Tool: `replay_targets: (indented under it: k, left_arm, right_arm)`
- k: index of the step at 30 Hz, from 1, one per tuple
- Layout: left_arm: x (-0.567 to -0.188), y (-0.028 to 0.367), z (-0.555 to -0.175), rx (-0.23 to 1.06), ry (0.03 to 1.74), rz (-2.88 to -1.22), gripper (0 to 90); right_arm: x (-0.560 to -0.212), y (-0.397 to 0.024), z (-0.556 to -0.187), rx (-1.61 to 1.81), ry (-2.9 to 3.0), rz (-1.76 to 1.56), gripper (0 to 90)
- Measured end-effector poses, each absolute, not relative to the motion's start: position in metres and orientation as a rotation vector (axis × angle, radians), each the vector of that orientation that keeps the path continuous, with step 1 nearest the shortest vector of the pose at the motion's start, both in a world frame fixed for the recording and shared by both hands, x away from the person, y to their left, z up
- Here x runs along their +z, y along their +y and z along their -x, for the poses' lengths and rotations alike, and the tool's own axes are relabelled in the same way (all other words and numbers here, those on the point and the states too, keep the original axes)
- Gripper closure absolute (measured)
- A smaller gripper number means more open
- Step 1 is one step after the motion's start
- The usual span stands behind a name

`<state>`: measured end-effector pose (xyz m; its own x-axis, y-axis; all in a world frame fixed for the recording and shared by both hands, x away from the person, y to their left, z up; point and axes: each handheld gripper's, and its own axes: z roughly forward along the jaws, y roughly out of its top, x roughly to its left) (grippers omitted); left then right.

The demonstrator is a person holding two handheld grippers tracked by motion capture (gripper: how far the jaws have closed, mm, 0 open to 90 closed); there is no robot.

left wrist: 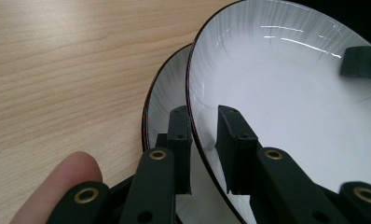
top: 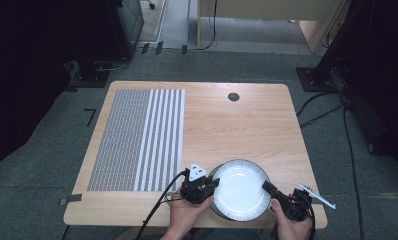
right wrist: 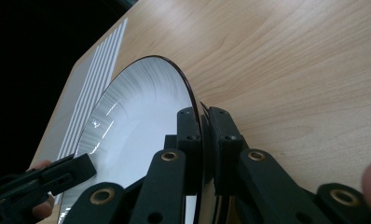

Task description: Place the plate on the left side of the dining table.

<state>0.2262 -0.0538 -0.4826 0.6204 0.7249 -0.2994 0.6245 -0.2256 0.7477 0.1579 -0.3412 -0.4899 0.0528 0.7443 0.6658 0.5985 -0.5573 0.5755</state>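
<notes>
A pale wooden tabletop stands on grey carpet, cables trailing over the floor beyond it. A grey-and-white striped woven mat lies beyond the left claw, and a small white tool lies just right of the right claw. Between the claws sits a round white plate with a dark rim. The left gripper view shows a second like plate beneath it, with the left claw's jaws straddling the upper rim, not visibly pressing. The right gripper view shows the right claw pinching the rim.
</notes>
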Motion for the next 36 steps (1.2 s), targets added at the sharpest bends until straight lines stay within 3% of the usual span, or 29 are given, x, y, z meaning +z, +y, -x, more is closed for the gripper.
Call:
replay_targets:
  k: [14,36]
  left_arm:
    - [-0.462,-0.017,-0.239,0.173,1.127,-1.879,76.8]
    - [-0.435,0.079,-0.267,0.277,1.258,-1.783,76.8]
  right_arm:
    - [-0.466,-0.306,-0.178,1.519,1.448,-2.107,84.7]
    - [-0.442,-0.213,-0.244,1.602,1.578,-2.086,84.6]
